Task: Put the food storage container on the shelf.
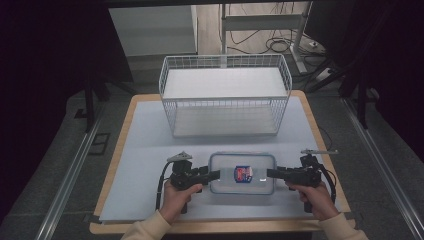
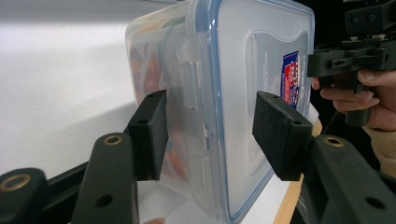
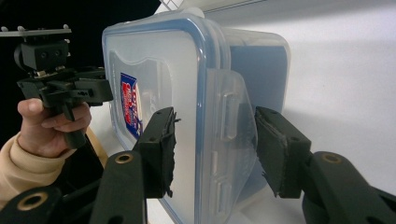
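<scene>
Clear lidded container (image 1: 242, 173) is sitting near the table's (image 1: 140, 150) front edge, left gripper (image 1: 214, 175) and right gripper (image 1: 271, 173) gaping astride its end latches, wire basket (image 1: 225, 95) standing well behind.

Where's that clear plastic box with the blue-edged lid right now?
In the high view the plastic box sits on the table's near edge, in front of the wire basket, between the left tongs and right tongs.
</scene>
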Available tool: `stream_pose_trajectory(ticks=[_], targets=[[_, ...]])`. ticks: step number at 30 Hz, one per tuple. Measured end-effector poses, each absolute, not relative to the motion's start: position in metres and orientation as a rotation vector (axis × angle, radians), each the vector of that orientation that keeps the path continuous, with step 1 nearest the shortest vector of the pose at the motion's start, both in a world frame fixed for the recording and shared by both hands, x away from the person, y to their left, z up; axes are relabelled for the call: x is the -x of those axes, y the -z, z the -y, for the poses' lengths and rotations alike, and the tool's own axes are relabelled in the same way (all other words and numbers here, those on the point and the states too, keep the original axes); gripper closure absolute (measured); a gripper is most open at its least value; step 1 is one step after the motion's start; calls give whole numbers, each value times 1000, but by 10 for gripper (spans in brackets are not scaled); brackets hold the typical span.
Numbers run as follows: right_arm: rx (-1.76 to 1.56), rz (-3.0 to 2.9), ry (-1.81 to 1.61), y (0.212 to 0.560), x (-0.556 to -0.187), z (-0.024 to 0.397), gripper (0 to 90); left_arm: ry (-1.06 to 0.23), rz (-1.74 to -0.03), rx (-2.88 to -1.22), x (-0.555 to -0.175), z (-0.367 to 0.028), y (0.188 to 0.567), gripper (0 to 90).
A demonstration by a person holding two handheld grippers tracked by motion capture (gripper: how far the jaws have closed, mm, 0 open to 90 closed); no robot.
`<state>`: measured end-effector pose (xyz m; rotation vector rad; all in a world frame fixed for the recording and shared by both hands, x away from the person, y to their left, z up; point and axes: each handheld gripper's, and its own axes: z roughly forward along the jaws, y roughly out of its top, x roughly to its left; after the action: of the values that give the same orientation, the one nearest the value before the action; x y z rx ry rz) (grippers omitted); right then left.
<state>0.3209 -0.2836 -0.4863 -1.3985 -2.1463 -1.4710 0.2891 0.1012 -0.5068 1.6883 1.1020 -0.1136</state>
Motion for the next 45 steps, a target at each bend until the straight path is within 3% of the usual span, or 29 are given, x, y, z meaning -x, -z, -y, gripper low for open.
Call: stream_pose_trajectory(ticks=[45], targets=[[1301, 2208, 1598, 452, -332, 267, 499, -14, -1047, -1662, -292, -117, 468, 472]])
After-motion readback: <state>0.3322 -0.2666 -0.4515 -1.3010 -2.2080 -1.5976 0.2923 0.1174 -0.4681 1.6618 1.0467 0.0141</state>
